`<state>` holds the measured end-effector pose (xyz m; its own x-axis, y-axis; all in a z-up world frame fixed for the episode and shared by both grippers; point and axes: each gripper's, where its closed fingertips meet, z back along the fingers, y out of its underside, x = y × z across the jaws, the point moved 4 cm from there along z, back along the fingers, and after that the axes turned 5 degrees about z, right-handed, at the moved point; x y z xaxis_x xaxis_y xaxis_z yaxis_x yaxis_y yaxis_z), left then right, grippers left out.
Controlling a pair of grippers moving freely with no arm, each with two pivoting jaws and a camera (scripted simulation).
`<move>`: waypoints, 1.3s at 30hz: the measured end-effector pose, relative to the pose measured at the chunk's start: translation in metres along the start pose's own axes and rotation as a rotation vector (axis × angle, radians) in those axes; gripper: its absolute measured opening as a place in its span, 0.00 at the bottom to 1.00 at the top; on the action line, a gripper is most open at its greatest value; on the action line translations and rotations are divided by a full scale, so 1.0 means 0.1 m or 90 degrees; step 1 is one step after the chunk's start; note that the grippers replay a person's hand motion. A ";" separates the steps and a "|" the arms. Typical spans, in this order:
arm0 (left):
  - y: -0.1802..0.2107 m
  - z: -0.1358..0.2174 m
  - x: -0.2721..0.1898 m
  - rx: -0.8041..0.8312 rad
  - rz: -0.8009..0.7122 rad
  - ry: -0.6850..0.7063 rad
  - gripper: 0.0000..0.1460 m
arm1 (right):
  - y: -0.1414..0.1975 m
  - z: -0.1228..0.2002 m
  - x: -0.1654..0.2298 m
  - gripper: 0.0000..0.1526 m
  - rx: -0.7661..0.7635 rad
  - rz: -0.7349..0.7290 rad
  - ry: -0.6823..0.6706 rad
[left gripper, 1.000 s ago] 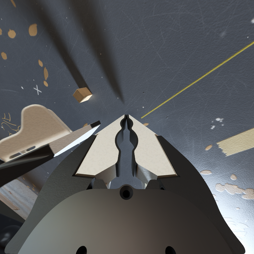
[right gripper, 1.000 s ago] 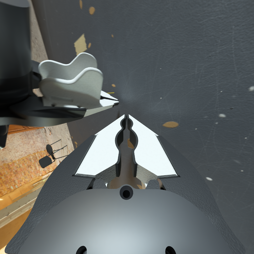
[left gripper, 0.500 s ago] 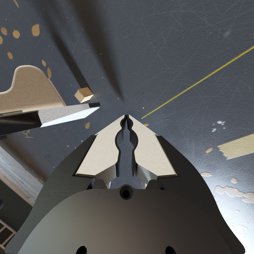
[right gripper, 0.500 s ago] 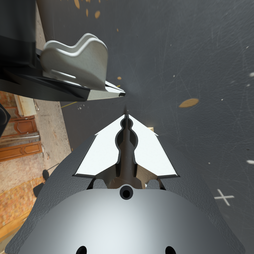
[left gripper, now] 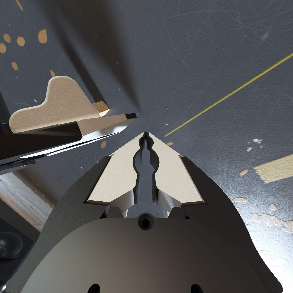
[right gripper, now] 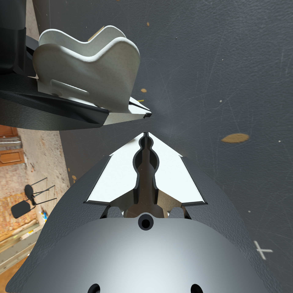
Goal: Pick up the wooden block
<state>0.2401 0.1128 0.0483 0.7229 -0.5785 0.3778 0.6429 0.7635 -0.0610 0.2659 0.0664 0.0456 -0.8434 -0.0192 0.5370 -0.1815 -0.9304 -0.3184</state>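
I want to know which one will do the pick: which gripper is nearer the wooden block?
Probably right. The right gripper reaches in beside the wooden block, partly hiding it. The left gripper points past it, farther off.

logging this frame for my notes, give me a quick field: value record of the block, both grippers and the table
block: small wooden block resting on the table, partly hidden behind the right gripper
left gripper: shut, empty, above the table
right gripper: shut, empty, tips near the block in the left wrist view
table: dark grey, scratched, tan paint flecks
other marks: yellow line, strip of tan tape
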 end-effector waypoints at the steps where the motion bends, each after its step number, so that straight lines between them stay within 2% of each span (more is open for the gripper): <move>1: 0.00 0.00 0.00 -0.001 0.000 0.001 0.00 | 0.00 0.00 0.01 0.00 0.004 0.007 0.008; 13: 0.07 0.09 -0.04 -0.045 0.058 0.013 0.00 | -0.03 -0.04 0.07 0.00 0.039 0.099 0.114; 18: -0.03 0.12 -0.10 -0.083 0.071 0.033 0.00 | -0.04 -0.06 0.11 0.00 0.053 0.116 0.144; 22: -0.09 0.03 -0.12 -0.057 0.059 0.038 0.00 | -0.04 -0.08 0.15 0.00 0.067 0.117 0.162; 27: -0.11 0.05 -0.10 -0.064 0.056 0.027 0.00 | -0.04 -0.08 0.15 0.00 0.065 0.096 0.153; 31: -0.21 0.15 -0.07 -0.119 0.072 0.035 0.00 | -0.04 -0.08 0.15 0.00 0.065 0.092 0.148; 39: -0.24 0.05 -0.12 -0.089 0.074 0.069 0.00 | -0.04 -0.08 0.14 0.00 0.060 0.083 0.140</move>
<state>0.2148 0.1024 0.0497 0.8123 -0.5224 0.2594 0.5771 0.7841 -0.2282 0.2506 0.0727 0.0482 -0.9479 -0.0708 0.3106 -0.0248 -0.9556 -0.2935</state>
